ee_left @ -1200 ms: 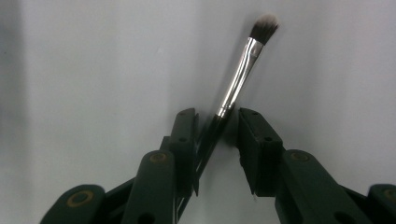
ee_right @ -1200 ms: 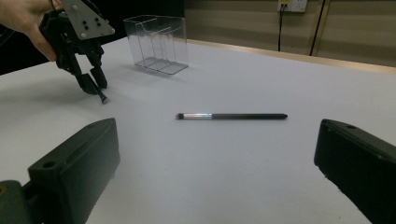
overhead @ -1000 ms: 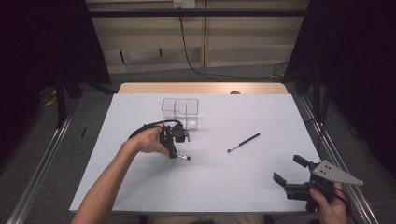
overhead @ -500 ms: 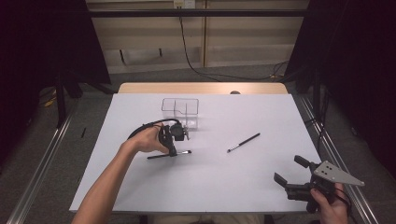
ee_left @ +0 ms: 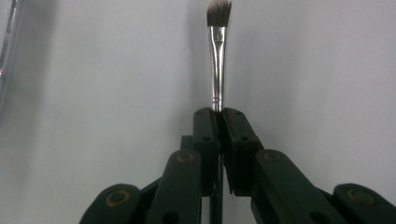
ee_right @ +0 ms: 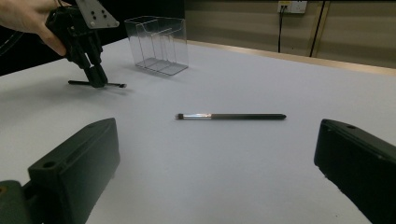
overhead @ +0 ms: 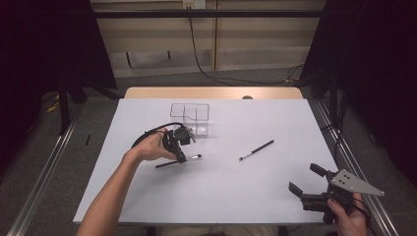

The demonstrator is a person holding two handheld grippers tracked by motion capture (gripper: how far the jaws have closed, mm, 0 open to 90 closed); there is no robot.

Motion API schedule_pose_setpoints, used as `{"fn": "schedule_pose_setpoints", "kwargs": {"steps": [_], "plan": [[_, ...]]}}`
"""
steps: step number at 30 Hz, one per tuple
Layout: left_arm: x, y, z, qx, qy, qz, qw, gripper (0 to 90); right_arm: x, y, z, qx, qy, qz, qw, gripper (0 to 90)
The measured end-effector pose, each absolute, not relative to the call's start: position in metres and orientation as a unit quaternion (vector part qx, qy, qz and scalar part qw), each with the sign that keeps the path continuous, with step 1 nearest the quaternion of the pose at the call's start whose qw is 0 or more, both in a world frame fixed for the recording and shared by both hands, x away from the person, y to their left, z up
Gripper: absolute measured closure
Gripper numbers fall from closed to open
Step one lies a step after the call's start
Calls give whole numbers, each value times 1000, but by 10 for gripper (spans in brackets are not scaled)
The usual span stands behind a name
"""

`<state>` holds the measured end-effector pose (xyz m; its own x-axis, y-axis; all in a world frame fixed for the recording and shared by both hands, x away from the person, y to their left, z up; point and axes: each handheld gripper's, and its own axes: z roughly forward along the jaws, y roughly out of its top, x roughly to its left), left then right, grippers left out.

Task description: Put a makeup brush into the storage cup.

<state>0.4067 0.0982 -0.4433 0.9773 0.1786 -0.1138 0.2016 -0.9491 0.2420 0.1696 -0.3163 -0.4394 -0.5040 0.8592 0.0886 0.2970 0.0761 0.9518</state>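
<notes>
My left gripper point(overhead: 181, 156) points down at the white table point(overhead: 147, 196), left of centre, and is shut on a thin black makeup brush point(overhead: 169, 163) that lies level at the surface. In the left gripper view the jaws of the left gripper point(ee_left: 219, 114) pinch the brush point(ee_left: 217, 51) just behind its silver ferrule, with the bristles poking out ahead. A second black brush point(overhead: 256, 150) lies loose at mid-table. My right gripper point(overhead: 305, 178) rests open at the near right corner, and from there the loose brush point(ee_right: 231, 116) lies across ahead of it.
A clear plastic organiser point(overhead: 191, 118) with several compartments stands at the back of the table, just beyond the left hand. The right gripper view has it point(ee_right: 159, 44) behind the left gripper point(ee_right: 98, 81). Cables trail across the floor behind the table.
The left gripper has closed on the brush, whose handle now sticks out to the left of the jaws. The right gripper and the loose brush have stayed put.
</notes>
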Motion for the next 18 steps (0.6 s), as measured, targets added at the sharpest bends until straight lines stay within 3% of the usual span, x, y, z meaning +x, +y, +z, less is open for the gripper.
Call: {"fn": "schedule_pose_setpoints", "kwargs": {"steps": [18], "plan": [[395,117,-421,963,138,-38,227,845,170,-315,-440,424,686,529,264,0]]}}
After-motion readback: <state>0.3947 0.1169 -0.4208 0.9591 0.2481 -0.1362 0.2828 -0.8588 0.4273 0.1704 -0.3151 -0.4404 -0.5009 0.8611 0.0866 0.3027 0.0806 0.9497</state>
